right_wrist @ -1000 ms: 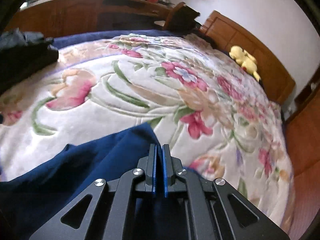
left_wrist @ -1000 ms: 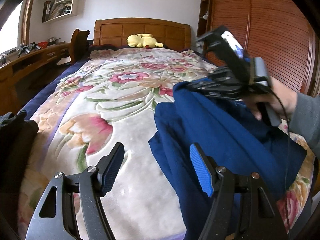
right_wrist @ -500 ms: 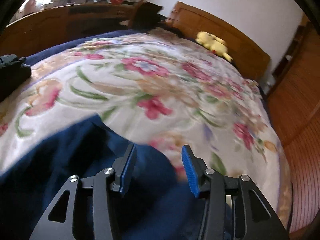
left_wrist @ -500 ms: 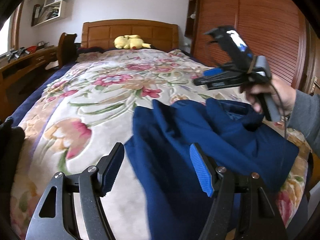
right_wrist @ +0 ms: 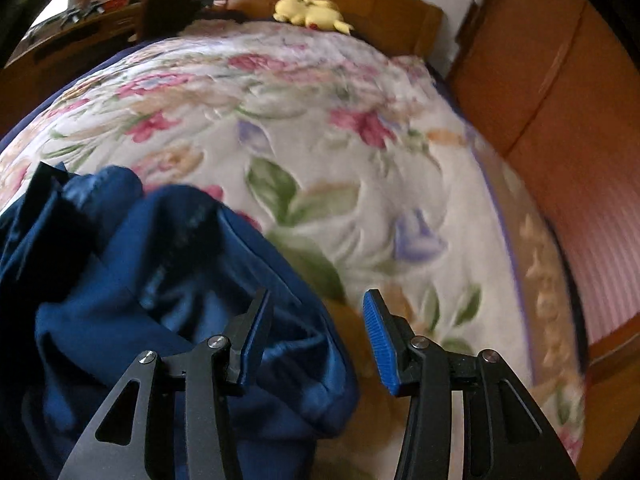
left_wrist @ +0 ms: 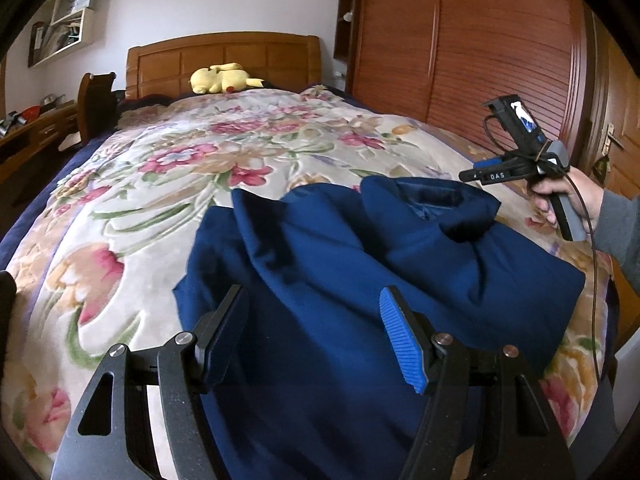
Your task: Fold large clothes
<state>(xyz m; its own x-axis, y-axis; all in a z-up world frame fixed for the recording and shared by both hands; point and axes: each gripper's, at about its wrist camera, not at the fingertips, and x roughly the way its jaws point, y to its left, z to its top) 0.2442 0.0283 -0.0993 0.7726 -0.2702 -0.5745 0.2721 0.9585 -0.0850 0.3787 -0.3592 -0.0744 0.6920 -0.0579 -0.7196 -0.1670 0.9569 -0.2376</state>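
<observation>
Over on the left there's a wooden desk (left_wrist: 36, 132) along the wall with a chair (left_wrist: 94, 100) pushed up by it, and shelves (left_wrist: 64, 20) above. Then the bed takes up most of the room, covered with a big floral blanket (left_wrist: 160, 184), with a yellow plush toy (left_wrist: 220, 78) sitting up by the wooden headboard (left_wrist: 224, 60).

The left gripper (left_wrist: 314, 338) hangs over the near end of the bed with its jaws spread fairly wide, nothing pinched between them, just pointing down at the cloth. The dark blue garment (left_wrist: 340, 264) lies bunched in a heap on the near right part of the blanket, collar end rumpled up toward the far side.

Further right, the right gripper (right_wrist: 316, 338) has its jaws parted about halfway and has hold of nothing; the blue fabric sits under and beside its left finger, the blanket shows between the tips. A hand (left_wrist: 568, 196) in a grey sleeve (left_wrist: 624, 232) holds it just past the garment's right edge. Behind that is a reddish wooden wardrobe (left_wrist: 480, 52).
</observation>
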